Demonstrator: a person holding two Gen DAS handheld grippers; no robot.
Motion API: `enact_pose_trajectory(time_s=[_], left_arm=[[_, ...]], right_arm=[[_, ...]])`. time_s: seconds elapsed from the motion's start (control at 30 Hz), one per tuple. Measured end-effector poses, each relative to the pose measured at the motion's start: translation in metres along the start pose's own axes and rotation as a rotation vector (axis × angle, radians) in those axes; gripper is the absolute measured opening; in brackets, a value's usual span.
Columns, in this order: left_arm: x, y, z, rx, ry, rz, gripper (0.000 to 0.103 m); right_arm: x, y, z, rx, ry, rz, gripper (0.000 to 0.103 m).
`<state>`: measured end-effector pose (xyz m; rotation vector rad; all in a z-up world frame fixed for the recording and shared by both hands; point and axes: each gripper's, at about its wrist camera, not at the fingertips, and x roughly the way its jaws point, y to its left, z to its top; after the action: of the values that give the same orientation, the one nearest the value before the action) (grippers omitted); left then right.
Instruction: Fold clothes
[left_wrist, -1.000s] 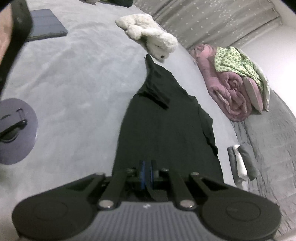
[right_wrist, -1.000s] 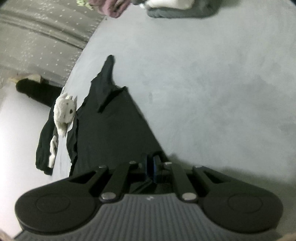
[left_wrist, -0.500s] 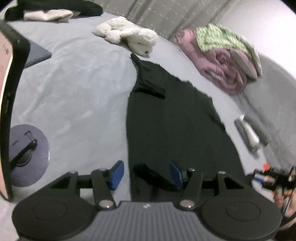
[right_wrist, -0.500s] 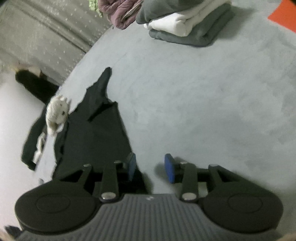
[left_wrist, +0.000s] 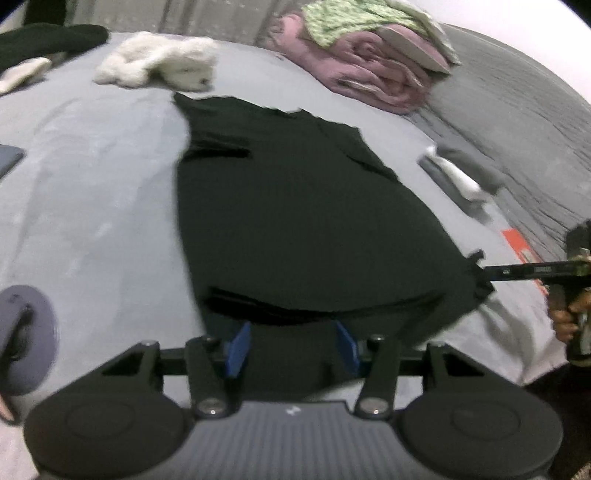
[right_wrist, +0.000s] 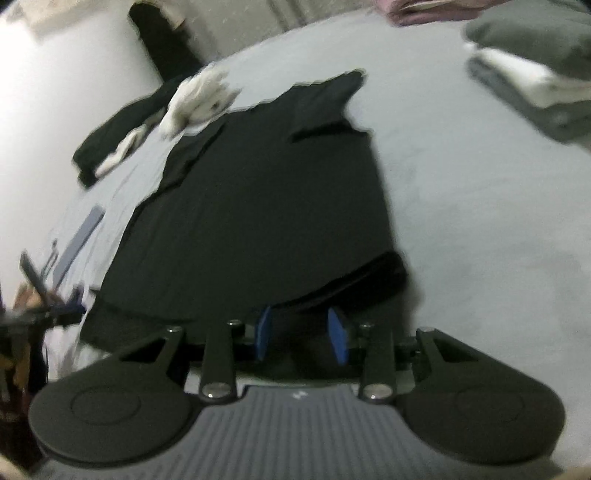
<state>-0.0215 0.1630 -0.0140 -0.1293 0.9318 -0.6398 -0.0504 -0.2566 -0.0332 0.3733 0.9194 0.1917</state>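
A black T-shirt (left_wrist: 295, 221) lies spread flat on the grey bed (left_wrist: 92, 184), its hem towards me and its sleeves at the far end. Over the hem's left part hangs my left gripper (left_wrist: 291, 345). Its jaws are closing slightly, and the blue pads (left_wrist: 238, 349) stand apart with dark cloth under the gap, not pinched. My right gripper (right_wrist: 301, 332) is open over the right corner of the T-shirt (right_wrist: 266, 206). It also shows in the left wrist view as the right gripper (left_wrist: 480, 275), at the shirt's corner.
A white plush toy (left_wrist: 159, 62) lies beyond the collar. A pink blanket (left_wrist: 369, 70) sits at the back. A folded grey and white stack (right_wrist: 535, 81) lies to the right, dark clothes (right_wrist: 110, 144) to the far left, and a round grey stand (left_wrist: 22, 339) near left.
Both grippers were shut on the shirt's hem a second ago and have let it go. Both have rolled and drawn back a little, and the shirt now lies flat.
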Motion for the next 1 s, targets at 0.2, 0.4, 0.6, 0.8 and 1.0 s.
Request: enact_pose_trajectory(time_s=[0.2, 0.4, 0.6, 0.8, 1.0], left_arm=[[0.035, -0.022, -0.004, 0.073, 0.098, -0.018, 0.046], [0.048, -0.028, 0.005, 0.083, 0.069, -0.028, 0.046], [0.054, -0.017, 0.017, 0.011, -0.081, 0.045, 0.047], [0.024, -0.002, 0.024, -0.033, -0.207, 0.135, 0.051], [0.008, 0.017, 0.019, -0.058, -0.207, 0.22, 0.053]], right_arm=[[0.03, 0.017, -0.001, -0.06, 0.064, -0.018, 0.039], [0.043, 0.032, 0.005, -0.096, 0.035, -0.013, 0.039], [0.052, 0.032, 0.02, -0.086, -0.105, -0.064, 0.039], [0.033, 0.012, 0.03, -0.02, -0.206, -0.119, 0.039], [0.026, -0.012, 0.029, 0.0, -0.217, -0.218, 0.039]])
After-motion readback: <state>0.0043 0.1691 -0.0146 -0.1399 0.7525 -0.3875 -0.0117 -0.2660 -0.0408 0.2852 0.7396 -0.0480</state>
